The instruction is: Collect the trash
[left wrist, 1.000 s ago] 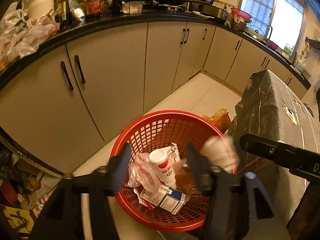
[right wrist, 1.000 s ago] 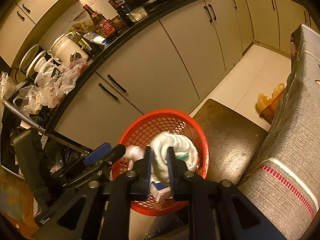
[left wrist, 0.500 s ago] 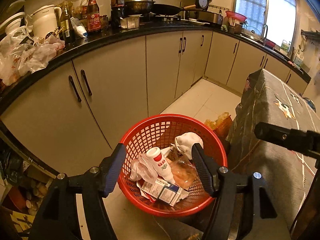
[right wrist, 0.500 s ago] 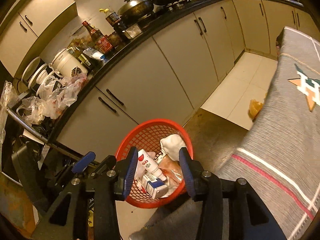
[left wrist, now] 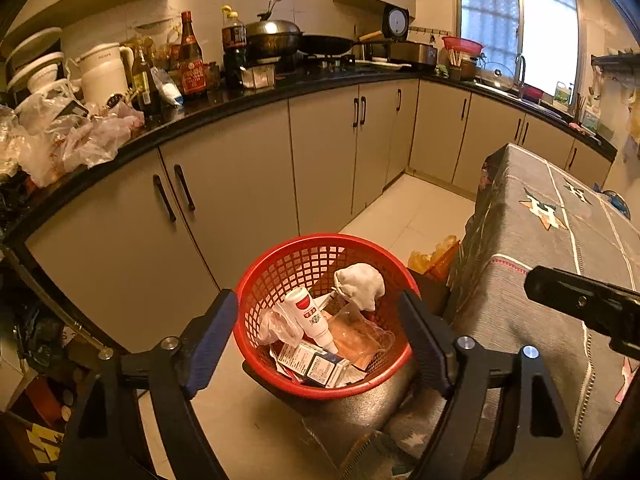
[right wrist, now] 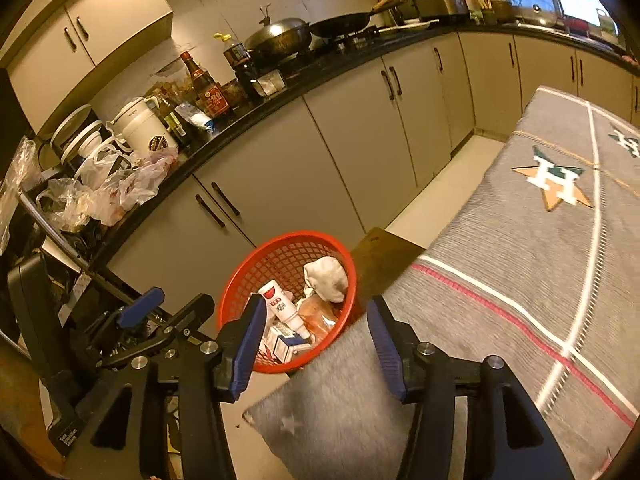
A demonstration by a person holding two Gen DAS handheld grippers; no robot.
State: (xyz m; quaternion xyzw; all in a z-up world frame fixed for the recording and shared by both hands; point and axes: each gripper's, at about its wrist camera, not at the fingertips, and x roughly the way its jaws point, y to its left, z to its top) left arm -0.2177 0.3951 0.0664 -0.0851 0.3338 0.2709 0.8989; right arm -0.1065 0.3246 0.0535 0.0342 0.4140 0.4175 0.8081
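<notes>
Two tools, both empty and opening: left tool (left wrist: 316, 332) spread wide, right tool (right wrist: 314, 332) about halfway. Trash all sitting in the red basket (left wrist: 280, 272) on the floor beside the cloth-covered desk (left wrist: 560, 232): white crumpled wad (left wrist: 360, 280) at the far side, plastic bottle (left wrist: 308, 316) mid-basket, carton (left wrist: 312, 364) at the near rim. Probably all light stuff. Wad looks soft and squashy, easy to pinch anywhere; bottle likely slick, best grabbed across the body.

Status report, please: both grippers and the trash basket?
Both hand-held grippers, left and right, opening, nothing between them. White wad in red basket. Nothing blocking.
</notes>
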